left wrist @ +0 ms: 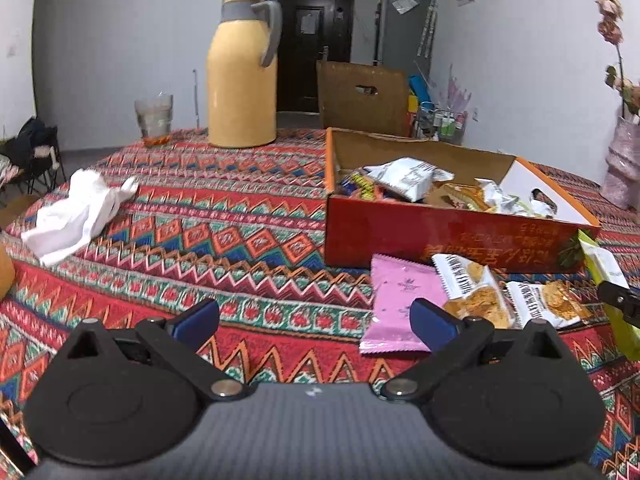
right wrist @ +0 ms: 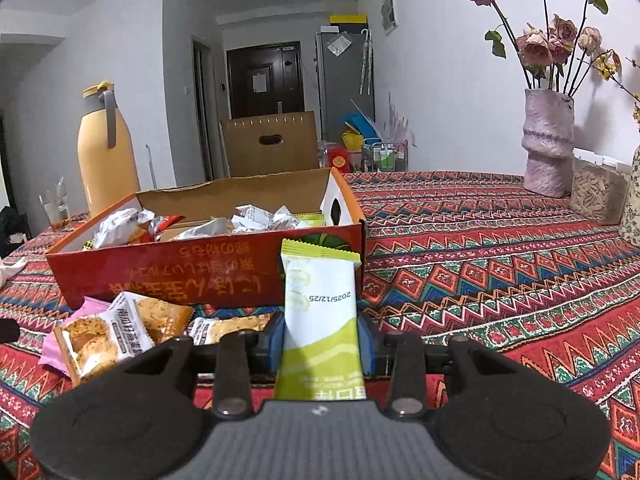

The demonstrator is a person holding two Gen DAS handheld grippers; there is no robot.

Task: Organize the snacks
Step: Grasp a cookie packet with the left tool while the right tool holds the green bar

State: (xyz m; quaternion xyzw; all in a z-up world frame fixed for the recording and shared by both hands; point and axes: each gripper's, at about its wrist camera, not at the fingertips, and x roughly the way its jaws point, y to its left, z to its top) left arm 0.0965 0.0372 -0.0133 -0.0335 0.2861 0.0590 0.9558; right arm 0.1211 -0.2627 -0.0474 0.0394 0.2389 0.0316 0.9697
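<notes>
Right view only: my right gripper, jaws clamped on a green-and-white snack packet.
Left view only: left gripper, jaws wide, empty.
Around: red snack box stands behind; pink packet lies on the tabletop.

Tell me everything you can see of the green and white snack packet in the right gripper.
The snack packet is a flat, glossy sachet, white in its upper part and lime green lower down, with a crimped green top seal and a printed date. It stands roughly upright, clamped low down between the right gripper's blue pads, off the tablecloth, in front of the orange box. In the left wrist view only its edge shows.
</notes>
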